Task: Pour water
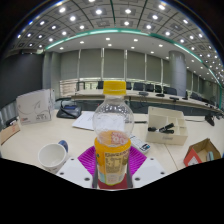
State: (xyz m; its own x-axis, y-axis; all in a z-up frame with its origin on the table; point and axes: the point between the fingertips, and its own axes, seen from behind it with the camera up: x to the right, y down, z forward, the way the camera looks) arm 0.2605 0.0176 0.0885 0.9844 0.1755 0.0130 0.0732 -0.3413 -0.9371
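The gripper (pixel 112 172) has a clear plastic bottle (pixel 113 135) between its two fingers, and both pink pads (pixel 88 160) look pressed against the bottle's lower body, so it reads as clamped on the bottle rather than standing wide around it. The bottle is upright, its long axis running straight up from the fingers, with a yellow cap (pixel 115 88) on top and a yellow-orange label around its lower part; the upper part looks clear, and how much liquid it holds cannot be told. From here I cannot see whether its base rests on the table (pixel 35 140) or is just lifted clear. The relation the next move turns on is the white cup (pixel 53 156): it stands on the table to the left of the bottle, near the left finger and apart from it, with its open mouth facing up. Pouring would therefore seem to call for carrying the bottle leftward and tipping its top down toward the cup. The cap appears to be in place, which would block any flow, so it may need removing first. Farther off on the table lie a white box (pixel 36 105) at far left, some papers (pixel 88 120) behind the bottle, and a tray with dark items (pixel 165 127) to the right.
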